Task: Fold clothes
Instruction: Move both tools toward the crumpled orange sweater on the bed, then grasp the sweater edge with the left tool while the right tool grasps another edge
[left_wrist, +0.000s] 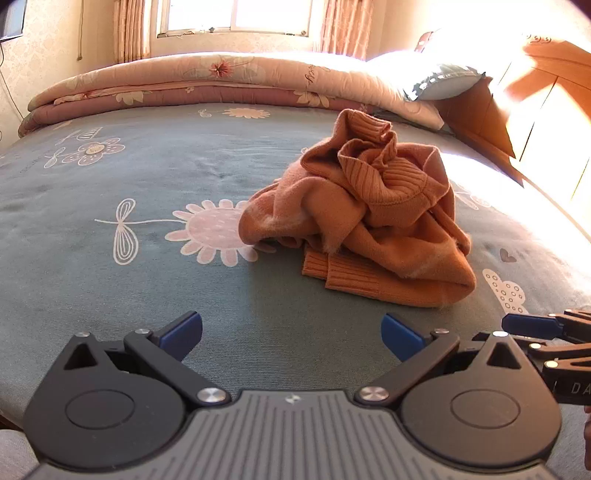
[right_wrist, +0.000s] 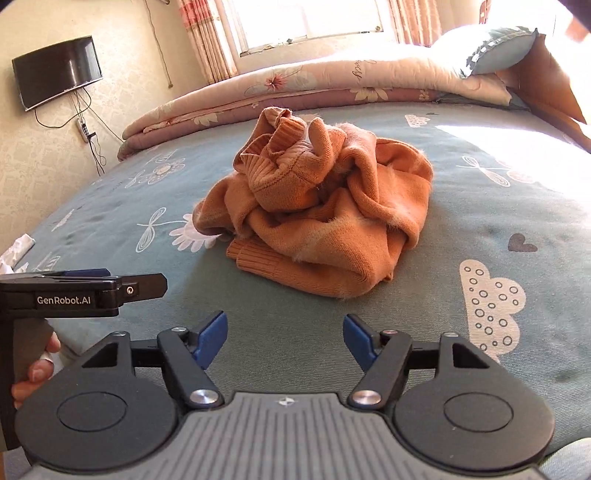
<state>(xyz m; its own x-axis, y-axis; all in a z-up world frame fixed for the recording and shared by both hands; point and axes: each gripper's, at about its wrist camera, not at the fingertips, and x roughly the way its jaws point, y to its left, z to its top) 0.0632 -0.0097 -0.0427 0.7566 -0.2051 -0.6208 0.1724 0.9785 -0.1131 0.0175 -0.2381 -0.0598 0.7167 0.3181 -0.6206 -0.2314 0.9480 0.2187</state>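
The orange sweater (left_wrist: 364, 218) lay crumpled in a heap on the bed (left_wrist: 110, 206), not folded. Both the left gripper (left_wrist: 291, 338) and the right gripper (right_wrist: 284, 338) hovered near it, jaws apart and empty, probably ready for a hem.

I can't tell the orange sweater (right_wrist: 317, 218) front from back; it's bunched, its underside hidden against the bed (left_wrist: 110, 258). At three o'clock in my left wrist view the right gripper (left_wrist: 532, 326) is cut by the edge. Headboard (left_wrist: 546, 122) at two o'clock is blown out by glare. White scrap (right_wrist: 18, 247) at nine o'clock is unreadable.
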